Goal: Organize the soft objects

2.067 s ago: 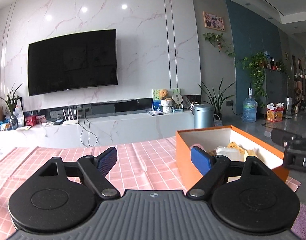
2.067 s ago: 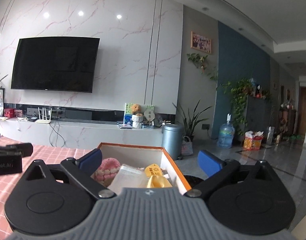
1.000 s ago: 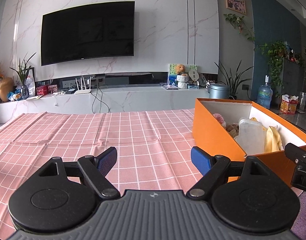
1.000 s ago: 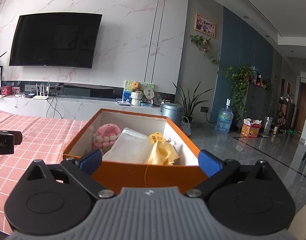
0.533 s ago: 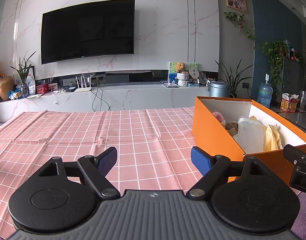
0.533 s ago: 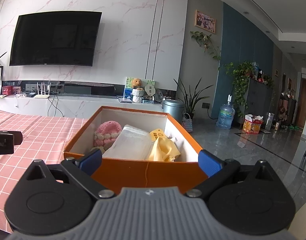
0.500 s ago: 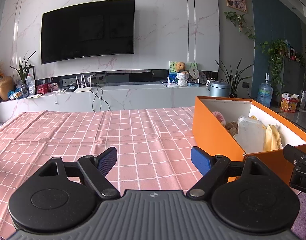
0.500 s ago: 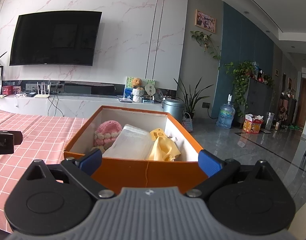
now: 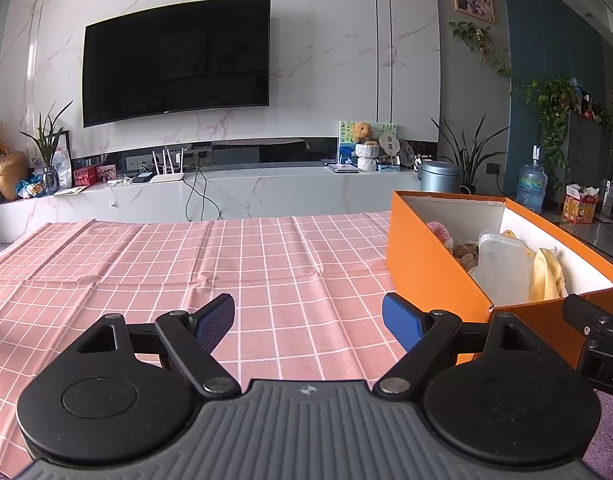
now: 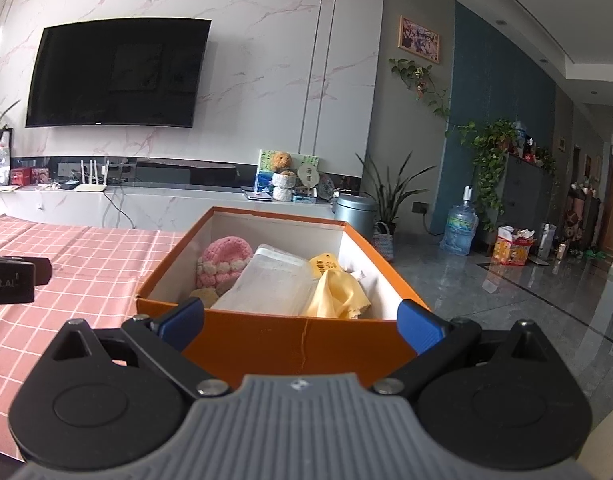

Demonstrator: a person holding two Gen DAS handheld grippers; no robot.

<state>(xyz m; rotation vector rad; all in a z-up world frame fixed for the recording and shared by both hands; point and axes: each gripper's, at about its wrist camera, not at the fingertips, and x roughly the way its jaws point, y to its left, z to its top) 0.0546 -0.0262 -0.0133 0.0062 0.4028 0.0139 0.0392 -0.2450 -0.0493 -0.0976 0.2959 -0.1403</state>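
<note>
Just ahead of the spread, empty right gripper (image 10: 300, 322), orange box (image 10: 290, 340) of soft objects (image 10: 266, 284)

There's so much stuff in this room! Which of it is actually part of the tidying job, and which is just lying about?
Part of the job:
orange box
pink knitted item
clear plastic pouch
yellow cloth
left gripper, open
right gripper, open

Just lying about:
television
teddy bear
metal bin
water bottle
router
</note>
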